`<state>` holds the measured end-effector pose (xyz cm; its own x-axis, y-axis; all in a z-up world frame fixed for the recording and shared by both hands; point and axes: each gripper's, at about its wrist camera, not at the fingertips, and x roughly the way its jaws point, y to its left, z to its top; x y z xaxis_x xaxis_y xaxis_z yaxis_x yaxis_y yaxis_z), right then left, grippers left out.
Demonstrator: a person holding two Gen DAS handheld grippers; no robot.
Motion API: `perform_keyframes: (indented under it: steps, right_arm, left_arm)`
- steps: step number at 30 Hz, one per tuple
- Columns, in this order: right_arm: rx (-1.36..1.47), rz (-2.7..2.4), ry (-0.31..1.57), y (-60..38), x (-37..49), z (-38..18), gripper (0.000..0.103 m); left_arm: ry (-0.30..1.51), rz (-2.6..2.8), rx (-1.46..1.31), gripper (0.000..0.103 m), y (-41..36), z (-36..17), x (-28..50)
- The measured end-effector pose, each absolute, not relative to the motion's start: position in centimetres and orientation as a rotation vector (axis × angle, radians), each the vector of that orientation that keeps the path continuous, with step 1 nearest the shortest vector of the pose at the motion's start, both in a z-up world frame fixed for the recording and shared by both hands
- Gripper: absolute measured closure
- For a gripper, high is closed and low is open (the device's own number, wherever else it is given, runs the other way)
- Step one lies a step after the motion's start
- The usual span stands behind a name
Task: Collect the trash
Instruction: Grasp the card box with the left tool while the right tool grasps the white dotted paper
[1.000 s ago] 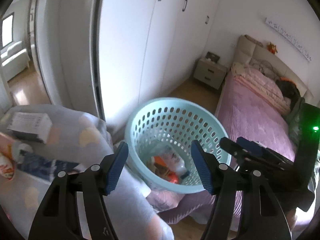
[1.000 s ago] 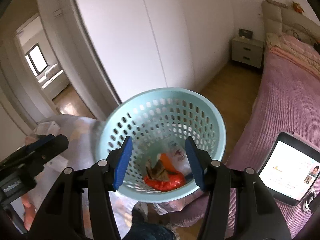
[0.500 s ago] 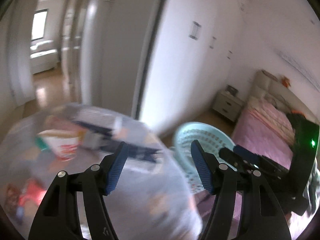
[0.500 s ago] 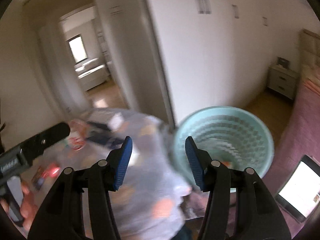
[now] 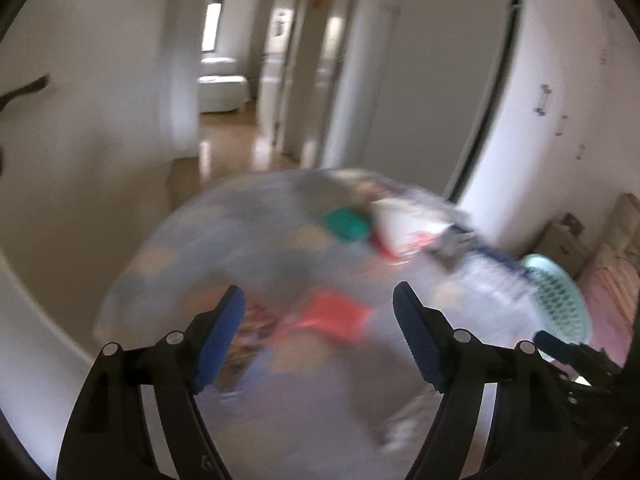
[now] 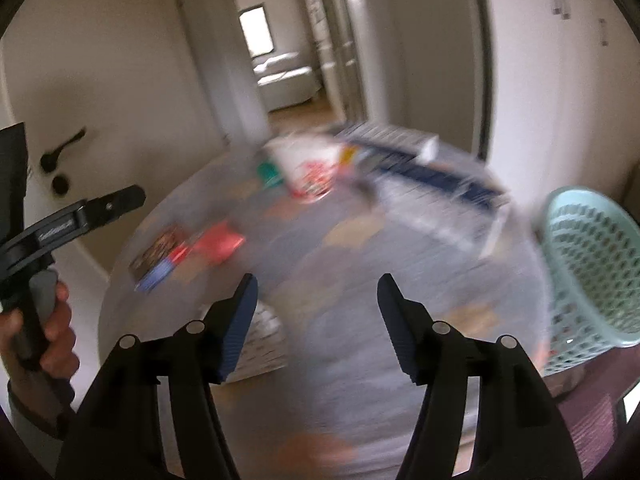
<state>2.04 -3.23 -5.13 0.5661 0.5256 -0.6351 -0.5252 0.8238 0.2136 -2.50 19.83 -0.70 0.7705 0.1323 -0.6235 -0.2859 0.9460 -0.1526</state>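
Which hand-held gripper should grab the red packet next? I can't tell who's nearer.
Probably left: the red packet sits between its open fingers; the right hand-held gripper sees it off to the left.

Round desk (image 6: 400,300) under a grey spotted cloth, blurred. Beyond it, open doorway (image 6: 280,60) onto a far room with a white bed (image 6: 286,80) and a window (image 6: 256,28). Black door handle (image 6: 64,148) far left. White wardrobe doors (image 5: 560,100) right. Pink bed (image 5: 612,300) near right.

Both grippers, left (image 5: 318,334) and right (image 6: 316,322), have black frames, silver pivot screws and ribbed blue pads (image 5: 218,334). A bare hand (image 6: 52,334) (grey cuff) grips a grey-padded handle.
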Motion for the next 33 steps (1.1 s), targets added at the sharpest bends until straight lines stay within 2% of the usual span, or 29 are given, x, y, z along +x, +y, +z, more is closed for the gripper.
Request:
perform_keyframes:
  steps: [2,5,10,18,22,33]
  right_arm:
    - [-0.032,0.643,0.765,-1.9,1.6,-6.0,0.042]
    - [-0.076,0.667,0.789,-0.1,1.2,-7.2,0.038]
    - [-0.113,0.711,0.826,1.2,2.6,-7.8,0.037]
    - [-0.116,0.888,0.923,3.9,6.3,-8.3,0.037]
    - [-0.137,0.985,0.965,4.4,6.3,-9.1,0.044]
    - [-0.296,1.078,0.905,1.7,1.3,-9.2,0.050]
  left_arm:
    - [0.686,0.254,-0.258,0.021,21.7,-1.9,-3.1]
    - [0.736,0.283,-0.256,0.021,23.8,-3.7,-3.5]
    - [0.804,0.274,-0.250,0.021,25.3,-6.5,-3.0]
    - [0.845,0.281,-0.245,0.021,25.6,-8.4,-2.0]
    - [0.856,0.280,-0.216,0.025,25.1,-8.5,-1.6]
    - [0.864,0.306,-0.185,0.027,24.4,-8.5,-1.4]
